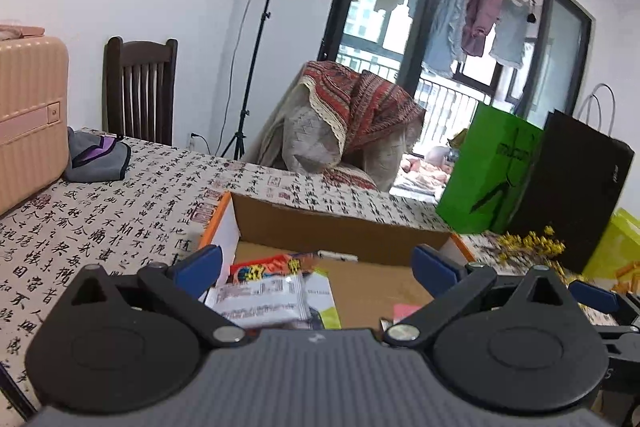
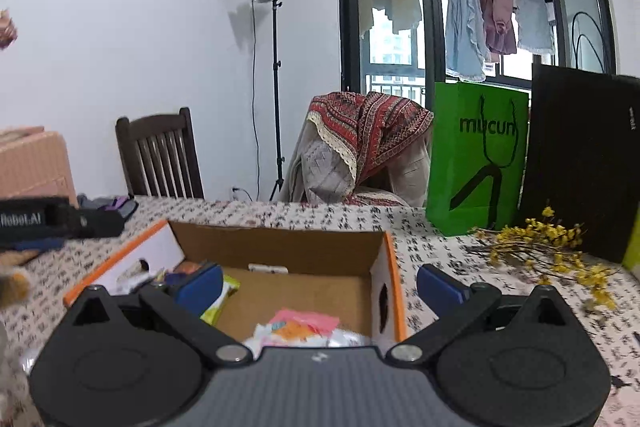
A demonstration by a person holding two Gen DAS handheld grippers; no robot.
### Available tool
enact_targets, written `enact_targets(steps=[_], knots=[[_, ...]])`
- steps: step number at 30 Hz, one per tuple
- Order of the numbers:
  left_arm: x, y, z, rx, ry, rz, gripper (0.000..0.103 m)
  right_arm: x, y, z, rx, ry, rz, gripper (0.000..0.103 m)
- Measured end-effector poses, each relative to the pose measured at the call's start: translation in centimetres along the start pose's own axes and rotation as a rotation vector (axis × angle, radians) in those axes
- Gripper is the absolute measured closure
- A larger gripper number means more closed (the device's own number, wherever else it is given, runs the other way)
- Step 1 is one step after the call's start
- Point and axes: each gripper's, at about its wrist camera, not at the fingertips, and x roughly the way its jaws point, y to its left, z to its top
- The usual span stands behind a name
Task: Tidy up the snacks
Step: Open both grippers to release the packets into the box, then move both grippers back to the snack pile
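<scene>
both claws are spread wide with nothing between the pads. left claw point(image 1: 316, 267) hangs over the left half of the cardboard box point(image 1: 340, 231), above a white snack packet point(image 1: 260, 299) lying on a red one point(image 1: 264, 265). right claw point(image 2: 318, 283) sits over the right half, above a pink packet point(image 2: 304, 321). box rests on the calligraphy-print surface point(image 1: 120, 211), near a green bag point(image 2: 476, 159).
</scene>
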Motion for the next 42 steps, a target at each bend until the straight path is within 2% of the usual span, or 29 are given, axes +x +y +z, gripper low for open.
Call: enact_targets(steps=[8, 21, 25, 34, 42], knots=[[-2.8, 0.9, -2.2, 0.037, 0.078, -0.043, 0.0, -3.6, -1.4, -2.7, 0.0, 0.054, -0.017, 0.0], [-5.0, 2.4, -8.1, 0.062, 0.217, -0.045, 0.0, -7.4, -3.3, -8.6, 0.044, 0.15, -0.029, 0.0], [-5.0, 1.3, -9.7, 0.101, 0.274, -0.073, 0.0, -7.5, -3.3, -9.8, 0.061, 0.18, -0.023, 0.0], [-4.7, -1.8, -12.2, 0.187, 0.344, -0.125, 0.0, -7.9, -2.9, -11.4, 0.046, 0.223, -0.012, 0.0], [-2.6, -3.6, -13.7, 0.247, 0.394, -0.104, 0.0, -8.2, -3.4, -11.7, 0.059, 0.231, -0.019, 0.0]])
